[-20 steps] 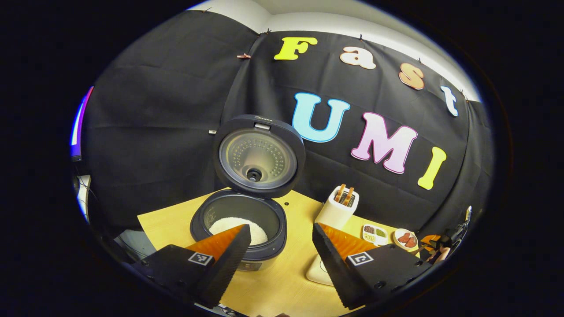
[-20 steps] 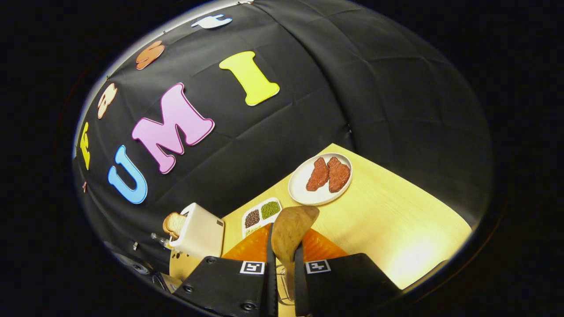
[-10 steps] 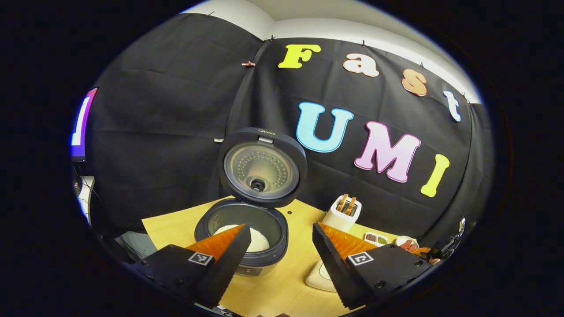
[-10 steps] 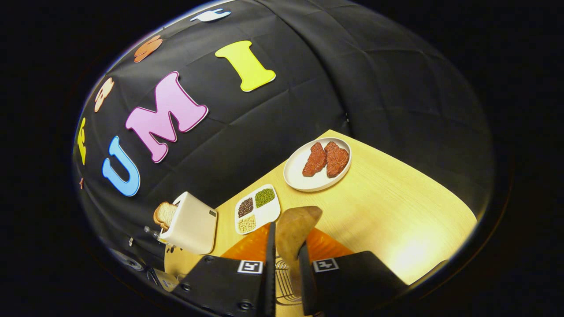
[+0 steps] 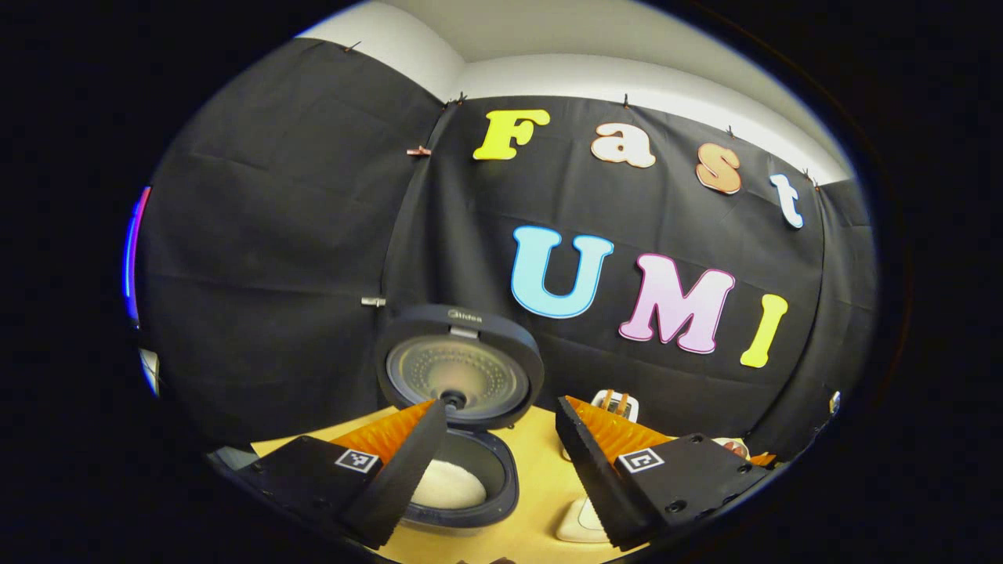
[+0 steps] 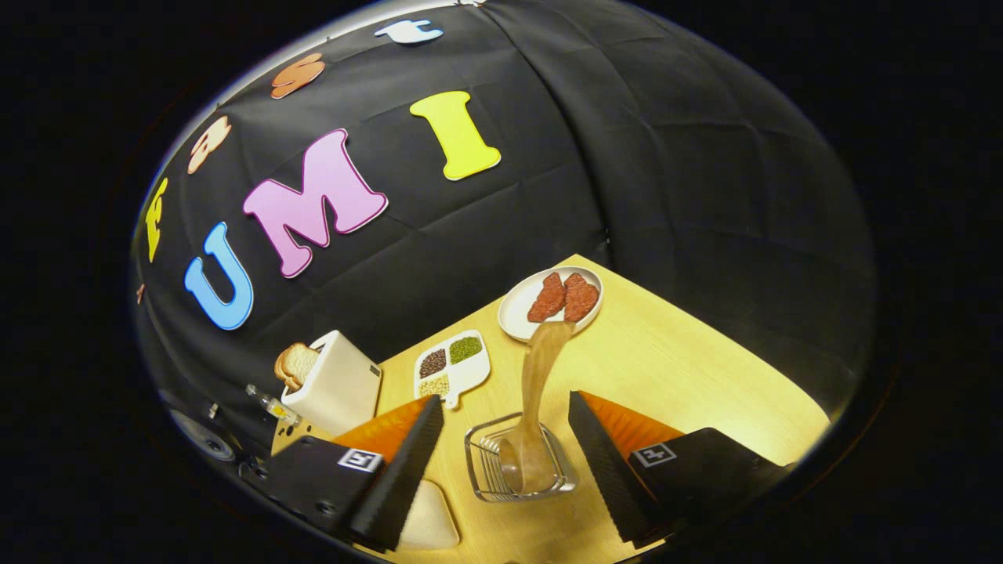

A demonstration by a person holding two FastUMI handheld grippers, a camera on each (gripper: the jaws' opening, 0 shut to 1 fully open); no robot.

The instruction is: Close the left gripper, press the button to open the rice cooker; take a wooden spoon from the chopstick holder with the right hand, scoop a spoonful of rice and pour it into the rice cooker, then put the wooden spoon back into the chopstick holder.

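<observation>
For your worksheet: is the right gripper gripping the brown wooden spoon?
No: right gripper is open, and the wooden spoon stands free in the wire holder.

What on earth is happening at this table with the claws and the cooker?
A person is working two hand-held claws through a rice-scooping chore, and it looks nearly done. The right claw is open, with the brown wooden spoon standing in the clear wire-sided chopstick holder between its fingers. The left claw is open too, empty, held in front of the dark round rice cooker, whose lid stands up and whose pot holds white rice.
</observation>
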